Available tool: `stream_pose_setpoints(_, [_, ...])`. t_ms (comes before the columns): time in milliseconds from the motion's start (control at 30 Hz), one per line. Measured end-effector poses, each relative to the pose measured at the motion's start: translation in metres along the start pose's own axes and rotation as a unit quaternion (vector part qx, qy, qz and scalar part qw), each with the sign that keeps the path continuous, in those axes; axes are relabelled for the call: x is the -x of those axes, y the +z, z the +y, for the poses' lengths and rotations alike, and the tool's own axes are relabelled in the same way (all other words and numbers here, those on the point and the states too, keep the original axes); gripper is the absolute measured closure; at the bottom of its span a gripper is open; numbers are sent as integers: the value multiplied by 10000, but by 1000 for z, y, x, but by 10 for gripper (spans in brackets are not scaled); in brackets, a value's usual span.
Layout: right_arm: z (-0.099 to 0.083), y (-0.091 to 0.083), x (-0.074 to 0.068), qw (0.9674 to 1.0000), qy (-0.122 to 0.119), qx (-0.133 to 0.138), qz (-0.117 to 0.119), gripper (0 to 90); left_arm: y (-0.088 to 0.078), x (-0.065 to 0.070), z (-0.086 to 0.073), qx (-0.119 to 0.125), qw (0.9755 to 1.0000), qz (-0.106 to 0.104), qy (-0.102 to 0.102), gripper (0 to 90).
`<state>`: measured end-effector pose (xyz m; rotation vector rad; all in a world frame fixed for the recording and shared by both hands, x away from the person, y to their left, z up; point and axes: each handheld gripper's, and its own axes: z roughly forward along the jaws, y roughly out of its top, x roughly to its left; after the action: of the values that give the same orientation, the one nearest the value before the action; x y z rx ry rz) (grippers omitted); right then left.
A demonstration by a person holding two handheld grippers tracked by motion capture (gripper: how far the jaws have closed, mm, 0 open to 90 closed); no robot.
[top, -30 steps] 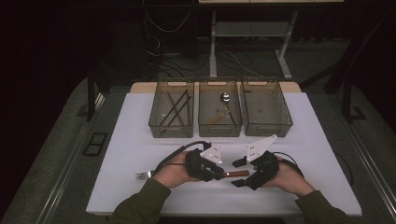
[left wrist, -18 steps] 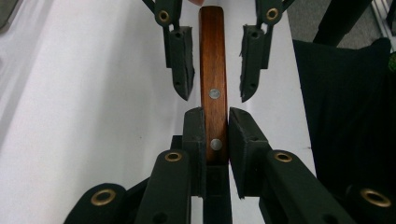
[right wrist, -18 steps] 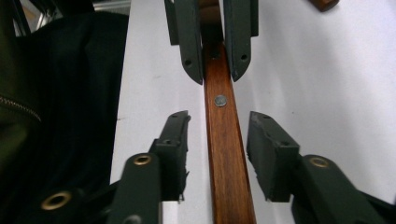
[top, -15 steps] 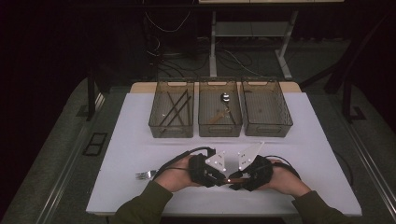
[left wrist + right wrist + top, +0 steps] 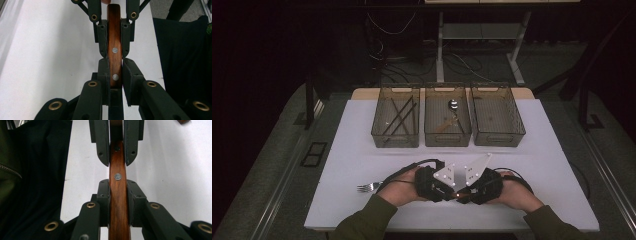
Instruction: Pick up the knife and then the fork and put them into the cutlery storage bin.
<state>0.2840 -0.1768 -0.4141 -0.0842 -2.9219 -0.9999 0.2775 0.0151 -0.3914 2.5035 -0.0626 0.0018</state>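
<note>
Both tongs (image 5: 455,189) w/ fork (image 5: 368,187) nearby

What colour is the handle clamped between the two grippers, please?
The handle is reddish-brown wood with silver rivets, clearest in the left gripper view.

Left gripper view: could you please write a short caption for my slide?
Left gripper and right gripper clamp one wooden handle above the white table.

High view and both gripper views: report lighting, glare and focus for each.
High view: the white table is lit, the surroundings sink into dark, and the grey plates glare white. Left gripper view: the wooden handle is sharp, with a soft sheen along it; the near linkages at the bottom blur slightly. Right gripper view: the handle is crisp at its rivet, and the dark sleeve loses detail.
</note>
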Motion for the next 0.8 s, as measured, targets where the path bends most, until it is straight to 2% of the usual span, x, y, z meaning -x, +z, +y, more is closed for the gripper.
stream_pose_setpoints(67, [0,0,-2,10000,43,-35,2,755,1,1,0,51,10000,37,33,769])
stream_pose_setpoints(133, [1,0,-3,10000,-11,-22,-61,756,-1,1,0,-42,10000,38,71,768])
stream_pose_setpoints(167, [1,0,-2,9999,-63,-5,-93,757,-1,0,0,-8,10000,49,60,767])
stream_pose_setpoints(233, [1,-1,-3,9999,-11,20,-143,757,-3,-1,-1,89,9999,106,27,757])
stream_pose_setpoints(333, [0,-3,-3,9998,55,34,-210,757,-12,-4,-6,243,9994,211,-130,668])
stream_pose_setpoints(367, [-2,-4,-2,9997,83,27,-225,757,-16,-4,-9,360,9986,279,-277,637])
stream_pose_setpoints(433, [-4,-5,0,9996,184,47,-214,757,-23,-6,-16,534,9970,373,-428,573])
stream_pose_setpoints(467, [-6,-5,1,9994,163,39,-288,757,-27,-6,-20,599,9957,449,-541,553])
stream_pose_setpoints(567, [-10,-8,3,9990,314,50,-320,756,-39,-8,-36,880,9902,683,-840,498])
stream_pose_setpoints(633, [-12,-10,5,9981,465,21,-401,756,-45,-9,-48,1096,9839,859,-1122,457])
stream_pose_setpoints(667, [-14,-11,5,9975,581,19,-394,756,-48,-8,-55,1204,9789,1036,-1283,428])
stream_pose_setpoints(700, [-16,-13,7,9971,606,31,-450,756,-50,-8,-59,1238,9769,1092,-1361,417])
stream_pose_setpoints(767, [-18,-16,7,9960,783,45,-432,756,-56,-7,-71,1297,9697,1308,-1605,384])
stream_pose_setpoints(800, [-20,-17,8,9954,807,59,-513,756,-58,-6,-76,1336,9667,1376,-1693,369])
